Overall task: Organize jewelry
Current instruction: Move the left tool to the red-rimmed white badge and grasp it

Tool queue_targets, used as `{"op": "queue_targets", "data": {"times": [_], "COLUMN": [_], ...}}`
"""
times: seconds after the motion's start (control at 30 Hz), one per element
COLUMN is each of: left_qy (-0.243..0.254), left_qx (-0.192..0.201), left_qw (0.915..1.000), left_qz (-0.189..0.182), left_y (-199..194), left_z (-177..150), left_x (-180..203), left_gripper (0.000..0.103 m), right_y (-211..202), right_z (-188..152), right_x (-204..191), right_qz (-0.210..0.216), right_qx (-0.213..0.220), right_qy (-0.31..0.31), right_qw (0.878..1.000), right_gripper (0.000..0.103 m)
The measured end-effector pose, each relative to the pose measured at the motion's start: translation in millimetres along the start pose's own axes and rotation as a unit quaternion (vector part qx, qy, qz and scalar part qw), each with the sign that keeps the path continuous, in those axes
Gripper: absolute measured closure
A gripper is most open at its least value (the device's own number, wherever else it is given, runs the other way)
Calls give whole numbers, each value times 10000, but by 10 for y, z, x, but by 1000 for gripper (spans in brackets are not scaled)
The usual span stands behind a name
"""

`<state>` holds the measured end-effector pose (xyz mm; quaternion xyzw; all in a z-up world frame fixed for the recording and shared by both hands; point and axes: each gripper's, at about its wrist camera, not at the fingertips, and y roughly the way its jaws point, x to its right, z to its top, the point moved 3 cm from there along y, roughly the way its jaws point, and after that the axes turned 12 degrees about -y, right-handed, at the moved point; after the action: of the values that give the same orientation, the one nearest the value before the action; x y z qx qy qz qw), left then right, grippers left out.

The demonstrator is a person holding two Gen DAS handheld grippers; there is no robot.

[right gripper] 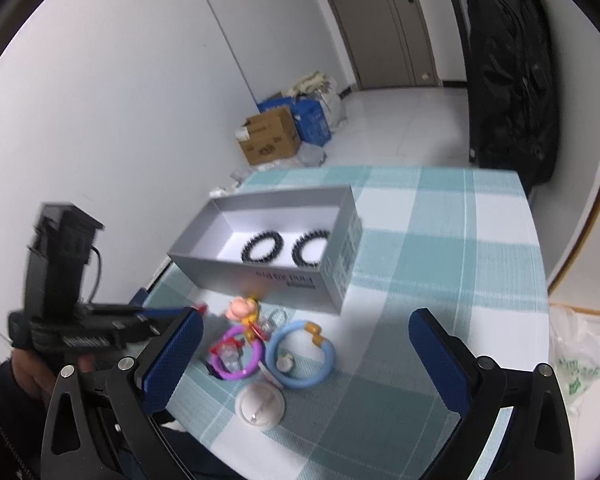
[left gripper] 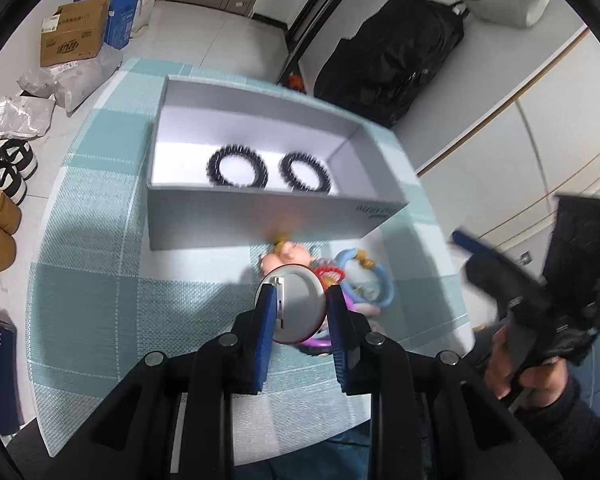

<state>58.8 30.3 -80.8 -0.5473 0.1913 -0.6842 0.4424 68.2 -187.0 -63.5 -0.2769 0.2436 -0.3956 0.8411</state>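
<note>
Left gripper [left gripper: 300, 292] pinched a round badge [left gripper: 300, 314] before the grey box [left gripper: 260, 216]. Right gripper [right gripper: 306, 318] gaped wide, empty. Two black bracelets [left gripper: 237, 168] lay inside the box, on a checked tablecloth [left gripper: 100, 280].

Table [right gripper: 480, 240]: bearing the box and the loose pieces.
Box [right gripper: 268, 276]: sitting open on the table, behind the loose pieces.
Two beaded bracelets [left gripper: 236, 168]: lying side by side inside the box, apart from each other.
Pig charm [right gripper: 242, 308]: lying just before the box's near wall.
Open ring [right gripper: 300, 356]: lying before the box, to the right of the closed ring [right gripper: 238, 356].
Round badge [right gripper: 260, 404]: lying nearest the viewer, before both rings.
Cartons [right gripper: 270, 140]: standing on the floor behind the table.
</note>
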Motion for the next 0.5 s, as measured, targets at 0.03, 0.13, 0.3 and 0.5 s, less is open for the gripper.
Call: {"op": "queue_targets", "data": {"times": [0.03, 0.13, 0.3, 0.5], "left_qy": [-6, -27, -81, -20], "left_qx": [44, 201, 390, 532], "left_qw": [10000, 9996, 9985, 9974], "left_qz": [-55, -217, -365, -485], "left_y": [-29, -127, -222, -287], "left_z": [12, 57, 127, 166], "left_x": [9, 25, 25, 57], "left_gripper": [83, 83, 83, 83], "right_y": [17, 73, 111, 203], "right_z": [-23, -116, -285, -440], "right_x": [5, -10, -163, -408], "right_qz": [21, 112, 141, 60], "right_qx": [-71, -305, -602, -862], "right_qy": [38, 112, -20, -341], "right_qw": [10000, 9994, 9981, 9957], "right_gripper": [0, 0, 0, 0]}}
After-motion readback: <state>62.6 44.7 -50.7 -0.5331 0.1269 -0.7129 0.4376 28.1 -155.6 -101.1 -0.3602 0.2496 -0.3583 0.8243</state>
